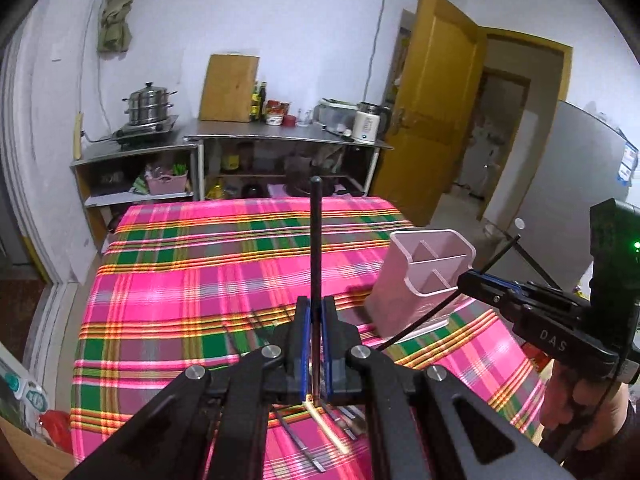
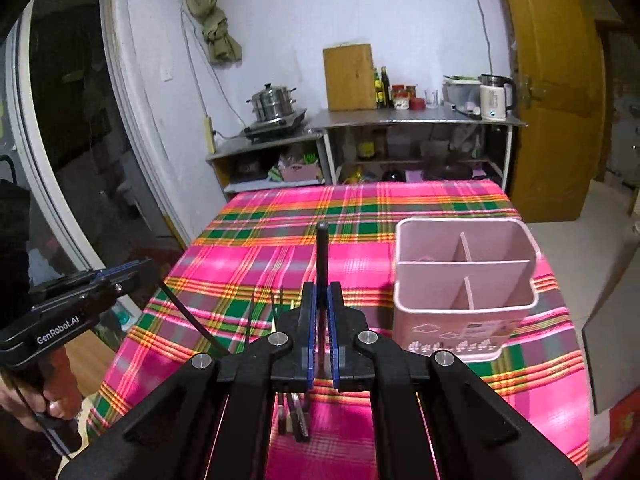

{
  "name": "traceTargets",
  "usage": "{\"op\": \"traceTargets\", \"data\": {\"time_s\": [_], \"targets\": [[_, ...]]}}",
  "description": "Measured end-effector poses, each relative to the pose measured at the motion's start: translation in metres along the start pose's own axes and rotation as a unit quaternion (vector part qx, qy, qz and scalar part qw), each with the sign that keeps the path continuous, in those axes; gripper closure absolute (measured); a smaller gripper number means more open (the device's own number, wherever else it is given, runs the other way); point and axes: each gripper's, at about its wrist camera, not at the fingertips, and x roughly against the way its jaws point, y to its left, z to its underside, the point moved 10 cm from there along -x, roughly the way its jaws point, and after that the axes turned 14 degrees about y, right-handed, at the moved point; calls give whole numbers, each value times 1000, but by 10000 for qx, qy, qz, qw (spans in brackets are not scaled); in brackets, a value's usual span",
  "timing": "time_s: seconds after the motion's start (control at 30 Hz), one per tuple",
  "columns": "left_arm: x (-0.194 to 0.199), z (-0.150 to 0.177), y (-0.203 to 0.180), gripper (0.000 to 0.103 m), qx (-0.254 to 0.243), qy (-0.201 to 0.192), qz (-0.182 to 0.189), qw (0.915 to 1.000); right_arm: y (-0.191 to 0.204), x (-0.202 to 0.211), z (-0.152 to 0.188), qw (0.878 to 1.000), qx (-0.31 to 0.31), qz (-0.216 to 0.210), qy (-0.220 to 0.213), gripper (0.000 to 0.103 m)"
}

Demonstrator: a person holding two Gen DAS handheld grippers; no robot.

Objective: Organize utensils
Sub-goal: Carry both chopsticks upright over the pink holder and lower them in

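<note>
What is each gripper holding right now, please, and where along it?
Left gripper and right gripper each clamp a black chopstick near its lower end, most of it sticking out ahead.

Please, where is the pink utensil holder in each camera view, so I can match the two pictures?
Left wrist view: pink utensil holder stands right of centre, on the checked cloth, leaning in the picture.
Right wrist view: pink utensil holder right of centre, upright, dividers visible.
Shared landmark: the steel steamer pot by the far wall.
</note>
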Motion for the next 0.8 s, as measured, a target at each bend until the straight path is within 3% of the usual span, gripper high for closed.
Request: {"op": "traceTargets", "data": {"time_s": [0.4, 0.8], "targets": [[-26, -40, -85, 98, -490, 126, 625, 9968, -56, 45, -18, 9985, -384, 216, -337, 98], [-36, -113, -135, 98, -597, -199, 950, 9935, -99, 82, -69, 9935, -624, 355, -888, 98]]}}
